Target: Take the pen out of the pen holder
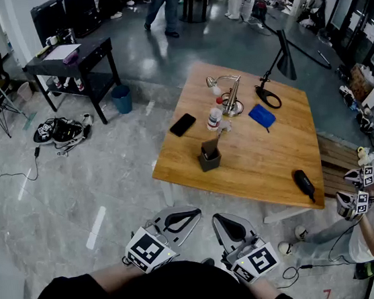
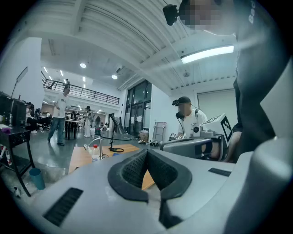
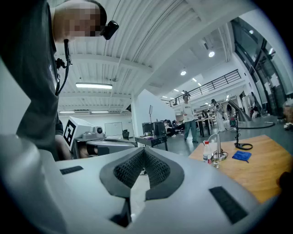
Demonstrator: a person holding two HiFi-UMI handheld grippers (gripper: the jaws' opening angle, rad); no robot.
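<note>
The dark grey pen holder (image 1: 210,158) stands near the front left of the wooden table (image 1: 263,163), and a dark pen (image 1: 211,148) sticks out of it. My left gripper (image 1: 180,217) and right gripper (image 1: 226,227) are held low near my body, well short of the table. Both are shut and hold nothing. Seen from the left gripper view, the left gripper (image 2: 147,157) has its pads together, with the table (image 2: 82,157) far beyond. Over in the right gripper view, the right gripper (image 3: 144,154) looks the same, with the table (image 3: 261,171) on the right.
On the table lie a black phone (image 1: 182,124), a small bottle (image 1: 215,117), a silver stand (image 1: 231,96), a blue cloth (image 1: 261,116), a black desk lamp (image 1: 278,66) and a black object (image 1: 304,184). A blue bin (image 1: 122,98) and black side table (image 1: 71,61) stand left. Another person (image 1: 373,231) sits right.
</note>
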